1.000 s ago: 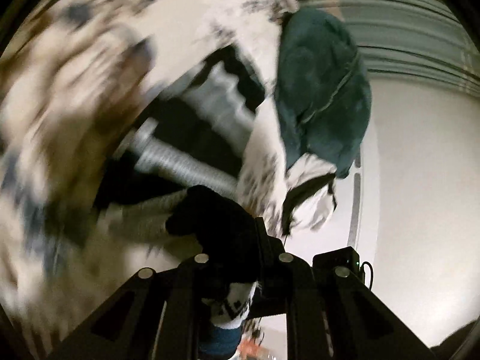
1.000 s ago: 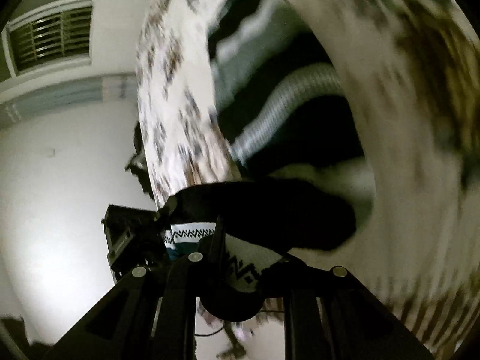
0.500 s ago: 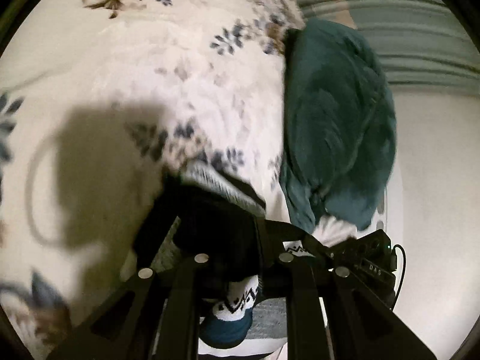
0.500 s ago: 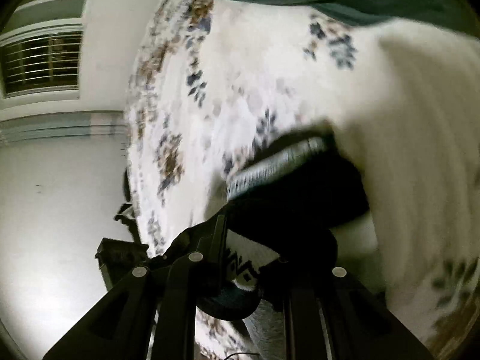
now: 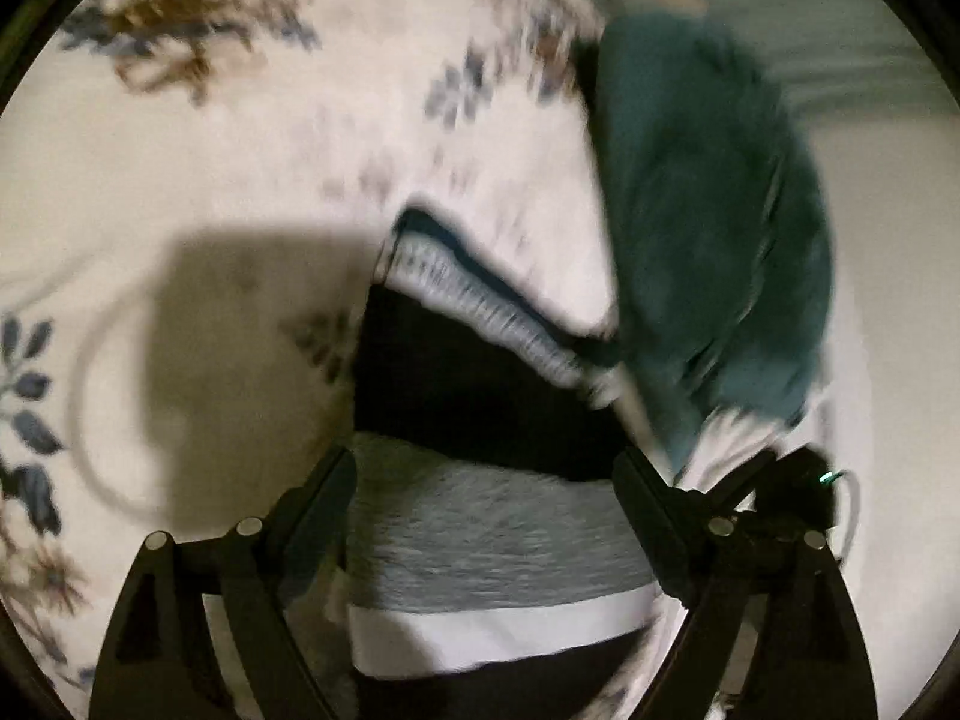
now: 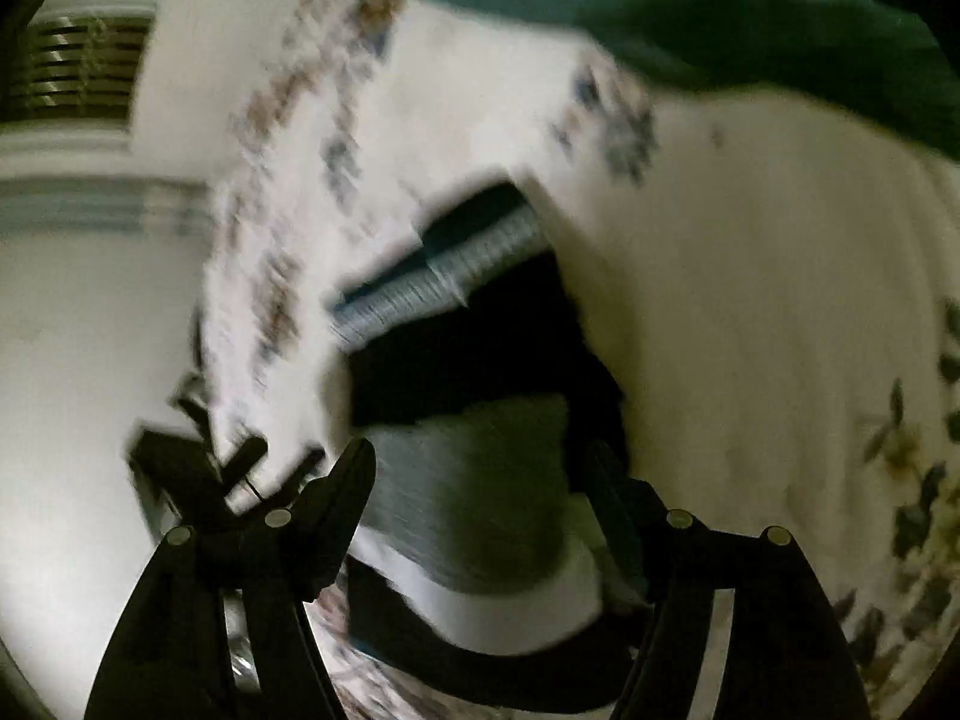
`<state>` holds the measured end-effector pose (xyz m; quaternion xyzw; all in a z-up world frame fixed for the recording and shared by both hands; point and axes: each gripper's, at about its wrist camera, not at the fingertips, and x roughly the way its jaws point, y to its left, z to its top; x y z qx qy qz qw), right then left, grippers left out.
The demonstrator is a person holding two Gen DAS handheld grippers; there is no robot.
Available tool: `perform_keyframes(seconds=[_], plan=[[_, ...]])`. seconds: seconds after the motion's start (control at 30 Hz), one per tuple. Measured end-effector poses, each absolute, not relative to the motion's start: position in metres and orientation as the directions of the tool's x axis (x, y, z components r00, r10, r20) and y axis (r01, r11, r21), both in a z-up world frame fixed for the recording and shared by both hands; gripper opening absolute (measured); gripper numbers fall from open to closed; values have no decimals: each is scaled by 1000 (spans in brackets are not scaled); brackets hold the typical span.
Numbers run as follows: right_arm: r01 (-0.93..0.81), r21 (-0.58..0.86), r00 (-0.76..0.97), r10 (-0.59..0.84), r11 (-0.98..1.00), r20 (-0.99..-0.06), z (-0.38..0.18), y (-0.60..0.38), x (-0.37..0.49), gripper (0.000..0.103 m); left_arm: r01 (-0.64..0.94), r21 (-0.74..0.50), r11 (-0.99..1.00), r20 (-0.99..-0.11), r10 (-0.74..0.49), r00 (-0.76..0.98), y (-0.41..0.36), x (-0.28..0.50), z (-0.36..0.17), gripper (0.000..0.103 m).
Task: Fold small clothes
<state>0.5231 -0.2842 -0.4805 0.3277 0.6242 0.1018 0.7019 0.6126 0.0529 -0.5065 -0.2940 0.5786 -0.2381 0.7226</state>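
Note:
A small knitted garment with black, grey and white bands [image 5: 480, 540] lies folded on the floral bedspread [image 5: 240, 180]. My left gripper [image 5: 483, 468] is open, its fingers spread either side of the garment just above it. The garment also shows in the right wrist view [image 6: 474, 480], with my right gripper [image 6: 480, 462] open over it, fingers apart at its two sides. Both views are blurred by motion.
A dark teal garment [image 5: 708, 228] lies bunched on the bedspread to the right of the striped one; it also shows in the right wrist view [image 6: 660, 0] along the top. The bed edge and pale floor [image 5: 888, 300] are at right. A dark device [image 6: 180, 468] sits by the bed.
Both grippers were shut on the striped garment, carried it down onto the bedspread, and have opened and let it go; it lies folded below them.

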Motion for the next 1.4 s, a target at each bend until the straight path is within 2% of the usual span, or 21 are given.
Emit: perform_keyframes(seconds=[0.07,0.1,0.13,0.17,0.23,0.3,0.4,0.43,0.47,0.5,0.53,0.6,0.73,0.8,0.97,1.1,1.23,1.4], plan=[[271,563,147,544,781,-826,-502,-274,524,71,18,-683,730,-718,-676,168,39,621,-523,84],[270,560,149,540,783,-828,-507,-271,524,42,27,-673,739,-725,-667,170,35,623,-527,74],[259,568,158,546,781,-823,-510,-265,526,23,35,-663,747,-733,-658,171,32,624,-529,34],[249,573,176,545,781,-819,-506,-260,527,22,34,-647,762,-748,-642,169,31,624,-530,11],[165,613,240,572,772,-785,-488,-251,531,20,36,-637,770,-751,-630,198,38,621,-525,11],[131,563,234,526,816,-817,-486,-246,540,20,7,-636,772,-758,-625,187,48,621,-534,12],[176,446,123,430,877,-894,-511,-248,553,22,-34,-664,747,-741,-653,157,56,618,-548,19],[181,440,103,428,879,-898,-515,-250,554,24,-41,-669,742,-737,-656,163,59,616,-545,32],[180,453,93,443,873,-892,-514,-253,554,33,-39,-672,739,-733,-657,173,61,612,-540,60],[184,465,91,456,866,-886,-512,-257,552,45,-33,-690,723,-715,-673,189,64,609,-533,77],[198,487,100,477,851,-873,-508,-264,548,50,-26,-719,695,-684,-699,208,68,604,-526,89],[222,536,130,520,815,-844,-501,-277,539,72,-29,-770,638,-623,-740,252,78,586,-510,89],[259,579,149,560,773,-815,-496,-294,516,82,-78,-834,547,-541,-780,315,90,523,-485,89],[272,600,149,584,752,-798,-498,-302,504,88,-123,-840,528,-536,-773,339,92,492,-482,90],[281,601,124,593,748,-796,-511,-308,490,89,-328,-843,427,-528,-775,349,77,440,-513,89],[267,637,129,628,724,-768,-518,-301,495,90,-432,-829,355,-520,-775,361,59,434,-545,89],[242,662,120,655,710,-746,-527,-295,506,97,-483,-822,302,-507,-774,379,49,425,-556,89],[199,663,74,664,721,-744,-540,-286,524,97,-509,-814,278,-491,-797,350,39,392,-560,90]])
